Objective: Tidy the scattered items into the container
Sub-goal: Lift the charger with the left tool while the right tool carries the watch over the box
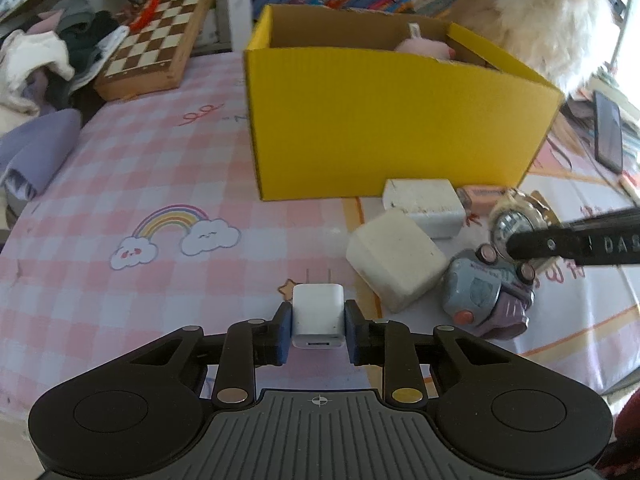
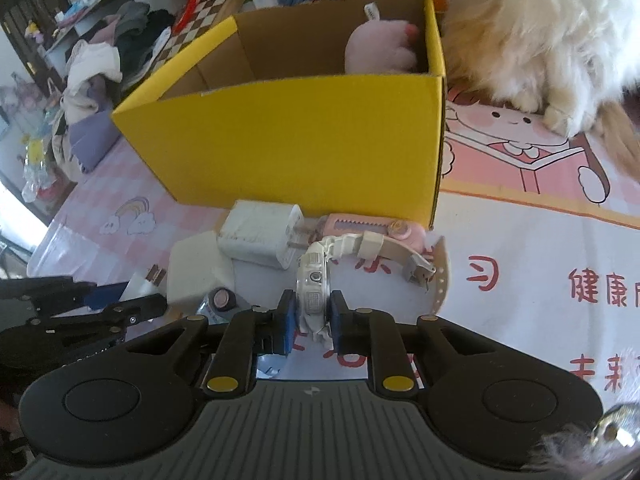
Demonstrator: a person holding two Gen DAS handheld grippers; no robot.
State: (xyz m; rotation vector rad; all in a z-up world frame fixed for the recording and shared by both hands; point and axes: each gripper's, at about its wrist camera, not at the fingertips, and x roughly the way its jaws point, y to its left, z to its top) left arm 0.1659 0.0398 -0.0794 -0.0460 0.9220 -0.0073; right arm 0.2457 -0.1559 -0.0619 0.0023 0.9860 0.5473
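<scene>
My left gripper (image 1: 318,328) is shut on a small white USB charger (image 1: 319,314), its prongs pointing away, low over the pink checked cloth. My right gripper (image 2: 313,322) is shut on the case of a white wristwatch (image 2: 316,280), whose strap (image 2: 384,246) trails right. The yellow cardboard box (image 1: 384,120) stands open just behind, with a pink plush toy (image 2: 380,50) in its far right corner. In front of the box lie two larger white chargers (image 1: 394,258) (image 1: 424,204), a pink flat item (image 2: 360,226) and a grey-purple toy car (image 1: 486,296).
A chessboard (image 1: 156,44) and a heap of clothes (image 1: 36,60) sit at the back left. A furry animal (image 2: 552,24) lies against the box's right side. Books line the back. A phone (image 1: 608,132) rests at the far right.
</scene>
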